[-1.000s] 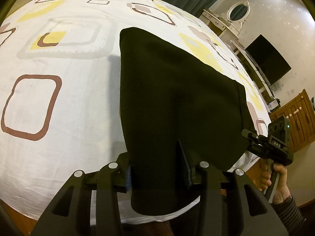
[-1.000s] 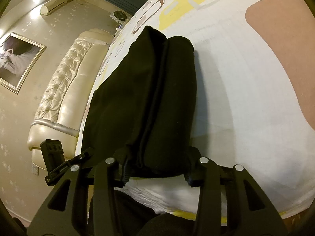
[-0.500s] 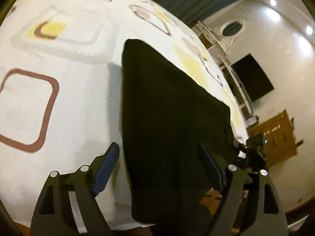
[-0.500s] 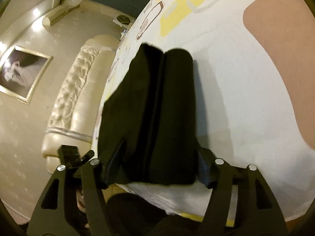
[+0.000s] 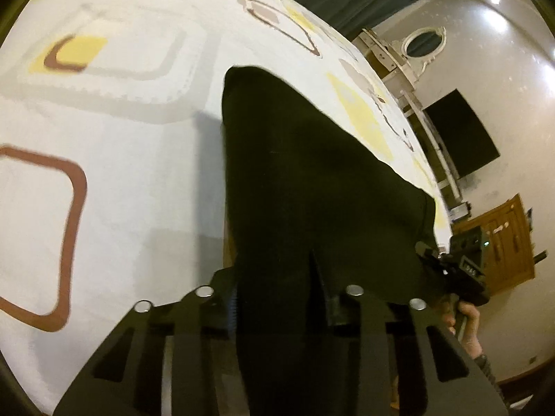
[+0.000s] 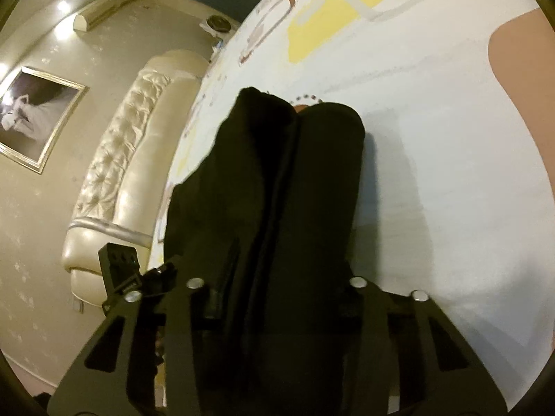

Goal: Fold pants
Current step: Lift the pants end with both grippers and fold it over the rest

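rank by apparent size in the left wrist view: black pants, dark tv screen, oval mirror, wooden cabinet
1. black pants, by far the largest, though nearest the camera.
2. dark tv screen and wooden cabinet: look about alike, so not ranked apart.
3. oval mirror, smallest; it is also the farthest.

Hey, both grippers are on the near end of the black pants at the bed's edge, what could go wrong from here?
1. The left gripper and right gripper have just been closing on the black pants, each pinching a bunched part; one layer could slip out when lifted.
2. The pants' near end overhangs the edge of the bedsheet, so a lost grip might let them slide off.
3. The doubled legs could shift apart, skewing the fold.
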`<state>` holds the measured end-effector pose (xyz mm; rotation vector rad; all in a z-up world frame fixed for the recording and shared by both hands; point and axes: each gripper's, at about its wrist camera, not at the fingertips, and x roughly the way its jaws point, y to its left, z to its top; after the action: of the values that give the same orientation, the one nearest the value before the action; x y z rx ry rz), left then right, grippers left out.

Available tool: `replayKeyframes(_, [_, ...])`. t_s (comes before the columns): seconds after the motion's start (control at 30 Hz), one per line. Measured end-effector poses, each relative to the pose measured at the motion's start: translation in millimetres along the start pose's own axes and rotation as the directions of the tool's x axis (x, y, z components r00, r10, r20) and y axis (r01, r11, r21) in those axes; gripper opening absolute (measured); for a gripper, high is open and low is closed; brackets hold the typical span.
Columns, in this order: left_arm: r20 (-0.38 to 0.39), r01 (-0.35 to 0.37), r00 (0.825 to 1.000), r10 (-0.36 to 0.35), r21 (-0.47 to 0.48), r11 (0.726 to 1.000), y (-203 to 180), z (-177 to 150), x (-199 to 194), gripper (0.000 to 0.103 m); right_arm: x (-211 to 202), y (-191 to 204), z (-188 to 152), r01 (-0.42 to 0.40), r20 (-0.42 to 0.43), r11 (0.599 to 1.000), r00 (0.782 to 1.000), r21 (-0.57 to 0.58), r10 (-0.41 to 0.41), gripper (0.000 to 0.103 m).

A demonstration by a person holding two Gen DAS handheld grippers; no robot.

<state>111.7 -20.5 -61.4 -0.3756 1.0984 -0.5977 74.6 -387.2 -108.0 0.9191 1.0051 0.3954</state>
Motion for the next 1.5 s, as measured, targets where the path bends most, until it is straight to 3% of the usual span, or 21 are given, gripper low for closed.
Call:
replayKeyframes(0.17, [0.033, -0.058, 0.998, 0.057, 0.025, 0.998, -6, 6, -12, 0.029, 6, 20, -1, -0.03, 0.016, 0.999, 0.999, -0.026, 0.03, 0.033])
replayKeyframes(0.37, [0.062, -0.104, 0.993, 0.104, 0.001, 0.995, 14, 9, -30, 0.029, 24, 41, 3, -0.074, -0.009, 0.994, 0.997, -0.075, 0.073, 0.032])
replayKeyframes(0.67, [0.065, -0.126, 0.99, 0.126, -0.003, 0.992, 26, 3, -26, 0.031, 48, 16, 3, -0.065, -0.046, 0.998, 0.997, 0.014, 0.065, 0.032])
replayKeyframes(1.4, [0.073, -0.098, 0.992, 0.099, -0.021, 0.995, 40, -3, -29, 0.034, 47, 5, -1, -0.121, -0.025, 0.992, 0.992, 0.033, 0.122, 0.033])
replayKeyframes(1.5, [0.073, -0.08, 0.994, 0.081, -0.019, 0.997, 41, -3, -30, 0.039, 45, 4, 0, -0.143, -0.031, 0.989, 0.989, 0.046, 0.144, 0.037])
